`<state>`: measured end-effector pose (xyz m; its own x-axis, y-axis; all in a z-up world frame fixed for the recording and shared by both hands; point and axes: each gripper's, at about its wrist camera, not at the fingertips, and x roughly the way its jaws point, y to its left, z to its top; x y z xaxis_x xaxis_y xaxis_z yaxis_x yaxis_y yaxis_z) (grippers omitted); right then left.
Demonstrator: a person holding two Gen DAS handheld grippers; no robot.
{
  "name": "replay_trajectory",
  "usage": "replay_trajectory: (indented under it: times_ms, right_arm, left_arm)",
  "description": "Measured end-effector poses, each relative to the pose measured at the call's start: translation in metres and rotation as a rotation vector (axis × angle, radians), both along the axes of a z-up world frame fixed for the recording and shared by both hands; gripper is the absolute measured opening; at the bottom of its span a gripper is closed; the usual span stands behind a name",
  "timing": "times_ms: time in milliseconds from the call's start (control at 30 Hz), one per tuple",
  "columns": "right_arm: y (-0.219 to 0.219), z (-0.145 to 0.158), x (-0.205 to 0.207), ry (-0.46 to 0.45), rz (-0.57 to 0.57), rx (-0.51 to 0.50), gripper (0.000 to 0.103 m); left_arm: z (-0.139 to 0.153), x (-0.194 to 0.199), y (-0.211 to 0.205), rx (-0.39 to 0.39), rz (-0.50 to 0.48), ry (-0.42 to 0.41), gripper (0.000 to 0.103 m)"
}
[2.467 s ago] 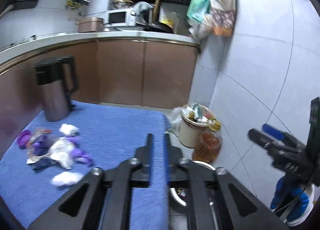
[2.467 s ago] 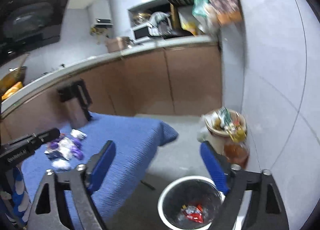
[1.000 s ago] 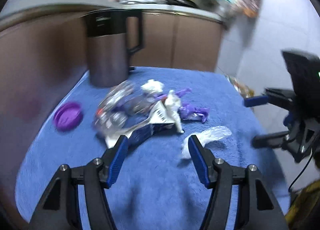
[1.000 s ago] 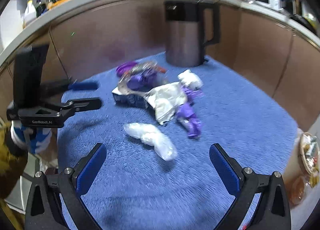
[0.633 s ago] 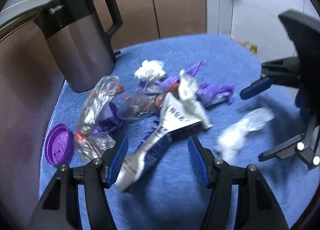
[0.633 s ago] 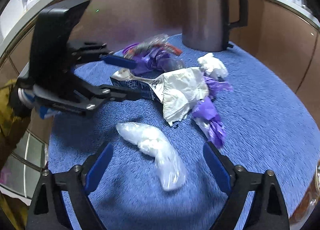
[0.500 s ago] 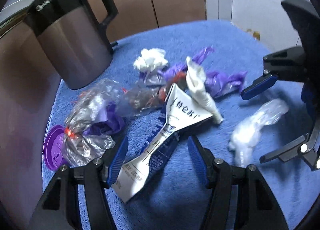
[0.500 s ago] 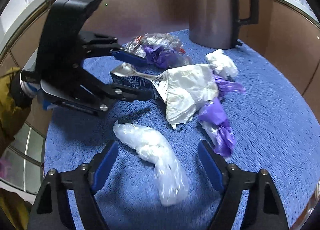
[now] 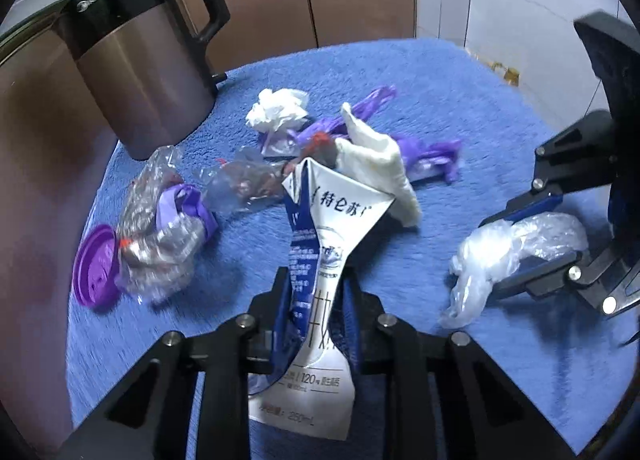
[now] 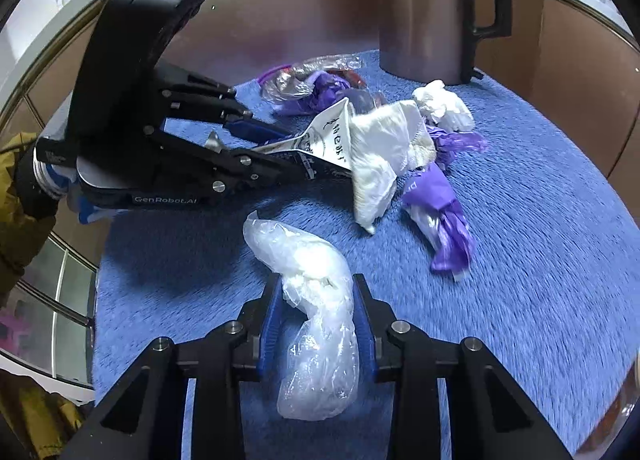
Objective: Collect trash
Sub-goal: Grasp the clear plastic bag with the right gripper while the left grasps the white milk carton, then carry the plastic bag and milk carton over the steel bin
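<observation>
While carton (image 9: 316,260) sits between left hand-held gripper (image 9: 316,292) pads.

We see a kettle (image 9: 136,60) standing at the back of the counter (image 9: 420,72). In front of it lies a heap of wrappers (image 9: 240,184). A lid (image 9: 94,266) lies left of the heap, a milk carton (image 9: 320,260) in front, a plastic bag (image 9: 516,248) to the right.

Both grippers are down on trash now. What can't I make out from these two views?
- Trash bin: in neither view.
- Purple lid: nearly hidden behind the clear wrappers in the right wrist view.
- Milk carton small print: blurred.
- Clear plastic bag contents: unclear.
- Kettle top: cut off, right wrist view.
</observation>
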<state>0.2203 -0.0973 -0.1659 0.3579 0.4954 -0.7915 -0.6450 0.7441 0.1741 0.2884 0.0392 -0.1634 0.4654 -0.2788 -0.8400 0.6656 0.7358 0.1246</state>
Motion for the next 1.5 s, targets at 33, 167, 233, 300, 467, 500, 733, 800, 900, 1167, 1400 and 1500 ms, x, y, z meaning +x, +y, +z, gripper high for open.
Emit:
replay_trajectory:
  times_ms: [33,167,233,300,467,500,733,800,900,1167,1400,1500]
  right_arm:
    - [-0.004,0.004,-0.008,-0.006,-0.006,0.006,0.032]
    - [-0.017,0.021,-0.030,-0.028,-0.036,0.038,0.032]
    - [-0.027,0.035,-0.049,-0.052,-0.060,0.059,0.031]
    - [-0.034,0.047,-0.059,-0.076,-0.079,0.075,0.032]
    - [-0.055,0.082,-0.096,-0.158,-0.133,0.120,0.032]
    - [-0.060,0.088,-0.102,-0.171,-0.143,0.131,0.031]
    - [-0.099,0.128,-0.142,-0.274,-0.247,0.187,0.032]
    - [-0.113,0.137,-0.155,-0.302,-0.278,0.198,0.032]
    - [-0.135,0.147,-0.168,-0.341,-0.334,0.208,0.032]
    - [-0.206,0.154,-0.195,-0.409,-0.514,0.218,0.032]
    - [-0.268,0.132,-0.201,-0.389,-0.666,0.219,0.032]
    - [-0.291,0.112,-0.199,-0.354,-0.728,0.213,0.032]
  left_arm:
    - [0.004,-0.007,0.002,-0.022,0.014,-0.002,0.023]
    - [0.020,-0.034,0.012,-0.106,0.069,-0.018,0.023]
    - [0.030,-0.048,0.019,-0.142,0.092,-0.034,0.023]
    - [0.043,-0.066,0.027,-0.177,0.129,-0.063,0.023]
    - [0.079,-0.107,0.036,-0.232,0.185,-0.138,0.023]
    - [0.089,-0.115,0.039,-0.251,0.196,-0.156,0.023]
    - [0.139,-0.157,0.043,-0.350,0.235,-0.240,0.023]
    - [0.150,-0.167,0.039,-0.367,0.236,-0.258,0.023]
    - [0.168,-0.181,0.029,-0.399,0.224,-0.278,0.023]
    - [0.189,-0.193,-0.036,-0.436,0.127,-0.277,0.023]
    - [0.178,-0.181,-0.121,-0.438,0.023,-0.216,0.023]
    - [0.162,-0.173,-0.165,-0.426,-0.021,-0.163,0.023]
